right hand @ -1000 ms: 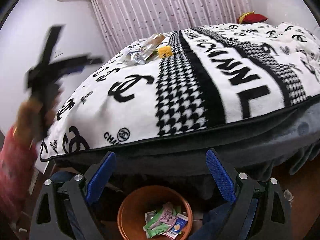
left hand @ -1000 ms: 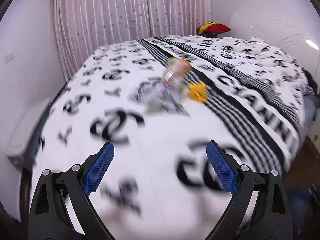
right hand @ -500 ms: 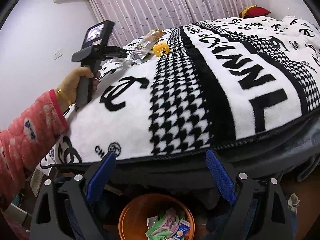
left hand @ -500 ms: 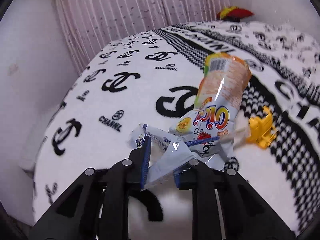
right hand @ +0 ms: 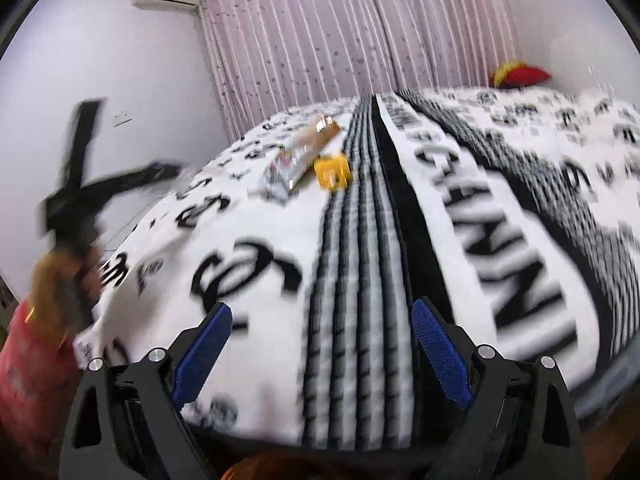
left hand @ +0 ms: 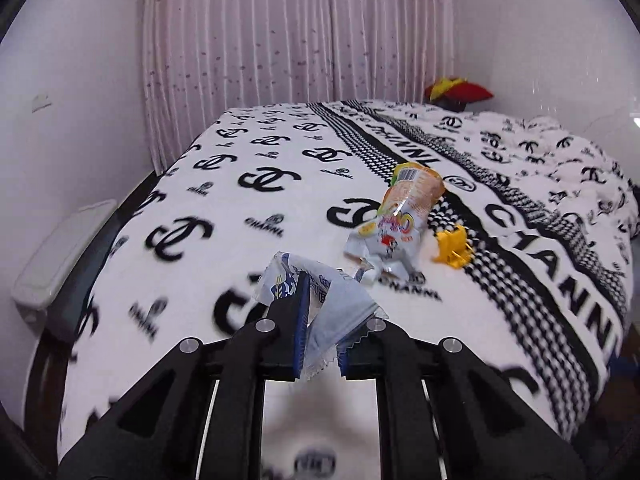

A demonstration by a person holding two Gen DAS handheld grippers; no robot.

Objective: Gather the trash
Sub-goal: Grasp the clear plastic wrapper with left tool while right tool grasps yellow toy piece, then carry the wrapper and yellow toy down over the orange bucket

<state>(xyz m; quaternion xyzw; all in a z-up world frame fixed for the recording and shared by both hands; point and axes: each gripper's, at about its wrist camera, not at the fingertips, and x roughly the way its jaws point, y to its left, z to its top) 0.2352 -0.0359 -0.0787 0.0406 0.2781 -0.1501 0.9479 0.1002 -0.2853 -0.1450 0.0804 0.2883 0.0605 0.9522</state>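
Note:
My left gripper is shut on a crumpled white and blue wrapper, held just above the bed. Beyond it an orange and white snack bag lies on the black and white blanket, with a small yellow object to its right. In the right wrist view my right gripper stands open over the near edge of the bed with nothing between its fingers. The snack bag and yellow object lie far ahead of it. The left gripper shows blurred at the left in a hand.
A red sleeve fills the lower left of the right wrist view. An orange bowl rim peeks below the bed edge. Pink curtains hang behind the bed, a red and yellow cushion sits at the far corner, and a white box lies left of the bed.
My left gripper reached the trash pile, shut on the white and blue wrapper, then pulled back from the snack bag with it. My right gripper rose from over the bowl toward the bed top.

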